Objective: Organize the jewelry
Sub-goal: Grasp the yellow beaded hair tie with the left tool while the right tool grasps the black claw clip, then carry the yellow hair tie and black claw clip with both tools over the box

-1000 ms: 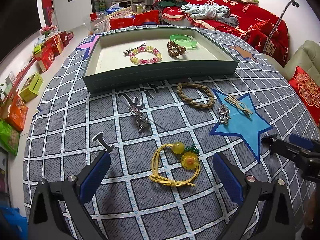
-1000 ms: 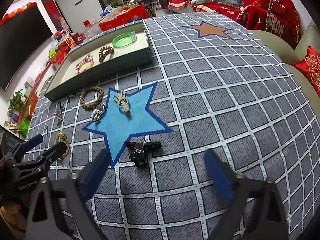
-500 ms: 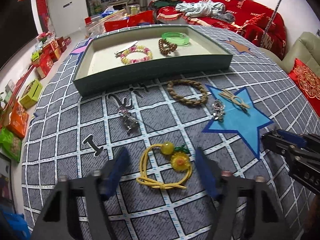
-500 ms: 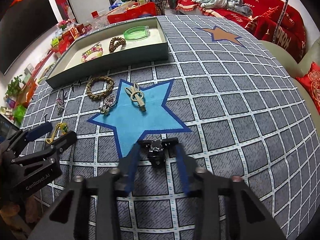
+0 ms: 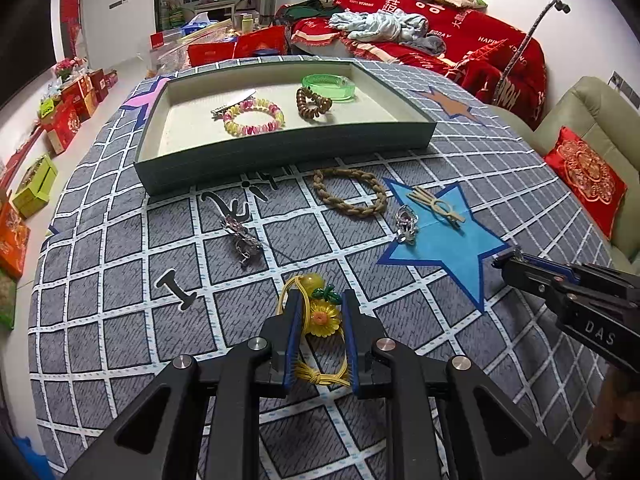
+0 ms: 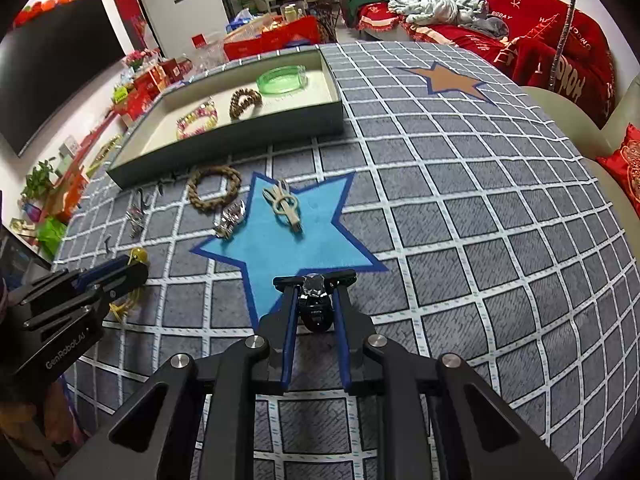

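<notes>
My left gripper (image 5: pixel 319 308) is shut on a yellow hair tie with a sunflower (image 5: pixel 320 318) lying on the grey checked cloth. My right gripper (image 6: pixel 316 294) is shut on a black hair clip with a clear gem (image 6: pixel 316 304) at the blue star's lower tip. A dark green tray (image 5: pixel 280 156) (image 6: pixel 224 148) at the back holds a pink-yellow bead bracelet (image 5: pixel 254 117), a brown coil tie (image 5: pixel 312 104), a green bangle (image 5: pixel 329 87) and a silver clip. Loose on the cloth lie a braided brown ring (image 5: pixel 350 197), a beige clip (image 5: pixel 436 206), a silver clip (image 5: pixel 406 224) and a dark jewelled clip (image 5: pixel 242 242).
The right gripper shows at the right edge of the left wrist view (image 5: pixel 560 292); the left gripper shows at the left of the right wrist view (image 6: pixel 80 292). A beige sofa with a red cushion (image 5: pixel 584 176) stands to the right. Boxes line the floor at left (image 5: pixel 36 184).
Both grippers have moved down and forward and closed: the left around the yellow hair tie, the right around the black gem clip. The objects on the cloth have stayed in place.
</notes>
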{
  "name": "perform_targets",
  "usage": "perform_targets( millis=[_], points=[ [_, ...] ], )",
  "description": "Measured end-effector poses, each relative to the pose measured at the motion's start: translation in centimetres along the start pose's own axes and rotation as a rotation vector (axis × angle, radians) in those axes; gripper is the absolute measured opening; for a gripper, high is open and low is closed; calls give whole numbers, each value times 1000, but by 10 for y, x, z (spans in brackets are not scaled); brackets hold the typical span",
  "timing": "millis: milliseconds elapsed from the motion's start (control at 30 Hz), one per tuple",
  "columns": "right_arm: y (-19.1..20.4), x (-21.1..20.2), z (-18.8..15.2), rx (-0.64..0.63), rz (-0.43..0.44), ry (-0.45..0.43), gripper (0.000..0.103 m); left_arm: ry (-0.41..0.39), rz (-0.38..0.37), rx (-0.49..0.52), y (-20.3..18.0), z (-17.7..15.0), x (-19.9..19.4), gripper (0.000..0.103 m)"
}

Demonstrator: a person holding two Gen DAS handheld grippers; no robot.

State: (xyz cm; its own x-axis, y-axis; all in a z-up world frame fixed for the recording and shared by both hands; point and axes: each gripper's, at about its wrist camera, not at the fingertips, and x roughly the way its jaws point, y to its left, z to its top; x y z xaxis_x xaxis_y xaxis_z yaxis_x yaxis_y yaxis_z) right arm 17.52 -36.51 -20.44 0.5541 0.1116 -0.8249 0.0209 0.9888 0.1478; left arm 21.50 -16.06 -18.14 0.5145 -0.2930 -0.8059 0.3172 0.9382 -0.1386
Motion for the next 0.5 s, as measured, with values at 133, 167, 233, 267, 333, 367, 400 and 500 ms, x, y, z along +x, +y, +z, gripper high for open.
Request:
perform_targets(
  millis=[133,167,233,267,333,367,400,500],
  points=[
    [0,-4,7,12,28,-11,19,-19,-13,-13,6,5,-10,37],
    [0,-4,9,14,32,-13,19,-21,-15,-16,7,7,-12,37],
    [1,-6,12,18,40,-19,19,-28,-20,-24,11,11,-15,37],
    [1,-6,15,18,44,-21,19,-31,-24,-26,13,13,-17,37],
    [2,-6,19,20,49,-24,19,-38,-27,-31,16,17,-19,37],
    [2,-6,22,21,53,-26,19,-40,-28,-32,18,20,-20,37],
    [3,-7,25,22,57,-27,19,-44,-30,-35,19,22,-20,37],
    [4,-7,35,19,66,-34,19,-55,-36,-43,25,31,-22,37]
  ],
)
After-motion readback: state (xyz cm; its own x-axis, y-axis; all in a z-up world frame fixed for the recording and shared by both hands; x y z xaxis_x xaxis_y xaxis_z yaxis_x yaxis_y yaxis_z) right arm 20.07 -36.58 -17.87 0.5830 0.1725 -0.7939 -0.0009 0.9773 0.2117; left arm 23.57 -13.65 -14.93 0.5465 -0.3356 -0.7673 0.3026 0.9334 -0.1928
